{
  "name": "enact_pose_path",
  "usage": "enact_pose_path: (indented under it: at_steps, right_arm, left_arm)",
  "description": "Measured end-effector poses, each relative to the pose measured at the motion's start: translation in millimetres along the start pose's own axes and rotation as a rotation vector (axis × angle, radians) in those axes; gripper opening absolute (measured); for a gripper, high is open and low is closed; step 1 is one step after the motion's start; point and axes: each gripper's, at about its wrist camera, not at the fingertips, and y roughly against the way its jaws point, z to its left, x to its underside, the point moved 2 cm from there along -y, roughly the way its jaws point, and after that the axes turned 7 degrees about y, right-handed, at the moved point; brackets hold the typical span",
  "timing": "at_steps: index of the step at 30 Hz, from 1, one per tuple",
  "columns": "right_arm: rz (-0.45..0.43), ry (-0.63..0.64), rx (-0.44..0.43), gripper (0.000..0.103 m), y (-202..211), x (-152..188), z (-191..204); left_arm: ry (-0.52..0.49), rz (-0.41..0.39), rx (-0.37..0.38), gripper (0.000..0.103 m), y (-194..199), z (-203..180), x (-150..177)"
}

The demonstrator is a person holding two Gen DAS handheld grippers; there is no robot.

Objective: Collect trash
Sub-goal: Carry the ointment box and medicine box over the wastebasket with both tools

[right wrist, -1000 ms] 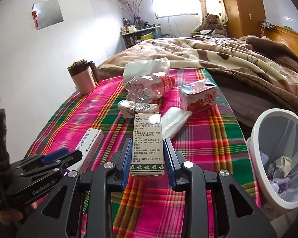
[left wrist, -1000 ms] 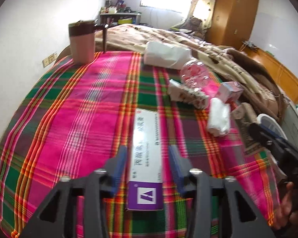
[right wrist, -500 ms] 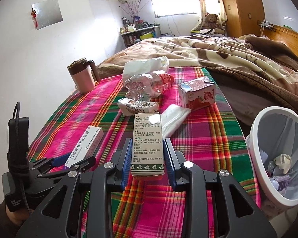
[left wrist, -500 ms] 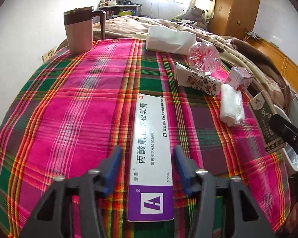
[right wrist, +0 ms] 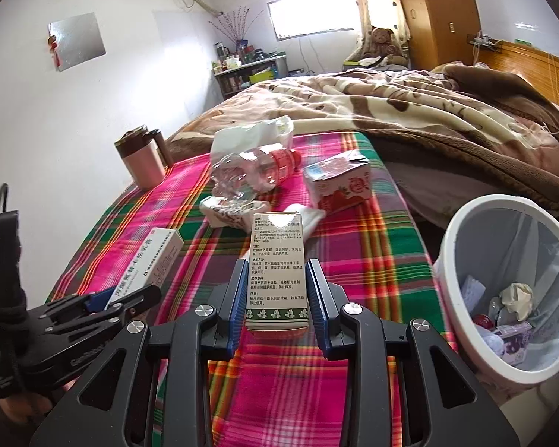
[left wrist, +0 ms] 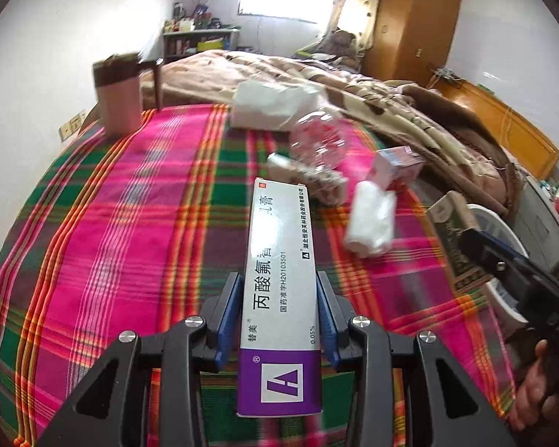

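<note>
My left gripper (left wrist: 278, 286) is shut on a long white-and-purple ointment box (left wrist: 279, 231), held just above the plaid tablecloth (left wrist: 130, 223). In the right wrist view that same box (right wrist: 149, 260) juts from the left gripper (right wrist: 104, 300) at the lower left. My right gripper (right wrist: 277, 266) is shut on a green-and-white medicine box (right wrist: 275, 246), which also shows at the right of the left wrist view (left wrist: 451, 231). On the cloth lie a crushed clear bottle (right wrist: 253, 171), a pink carton (right wrist: 339, 186), a white tissue (right wrist: 309, 219) and a crumpled wrapper (right wrist: 223, 212).
A white bin (right wrist: 451, 246) with a liner and several scraps stands off the table's right edge. A pink lidded mug (right wrist: 141, 164) stands at the far left corner, a white tissue pack (right wrist: 249, 138) behind the bottle. A bed with a brown blanket (right wrist: 428, 111) lies beyond.
The left jaws closed onto the ointment box and raised it off the cloth. The right gripper kept still with its box.
</note>
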Motion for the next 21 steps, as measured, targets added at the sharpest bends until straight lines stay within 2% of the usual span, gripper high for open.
enact_pose_path:
  at_steps: [8,21]
  right_arm:
    - [-0.027,-0.023,0.027,0.032,13.0,-3.8,-19.0]
    - [-0.068,-0.094,0.122,0.032,38.4,-7.7,-65.7]
  left_arm:
    - [-0.069,-0.036,0.071,0.040,13.3,-42.0,-6.1]
    - [-0.181,-0.052,0.166,0.040,15.1,-108.6,-11.1]
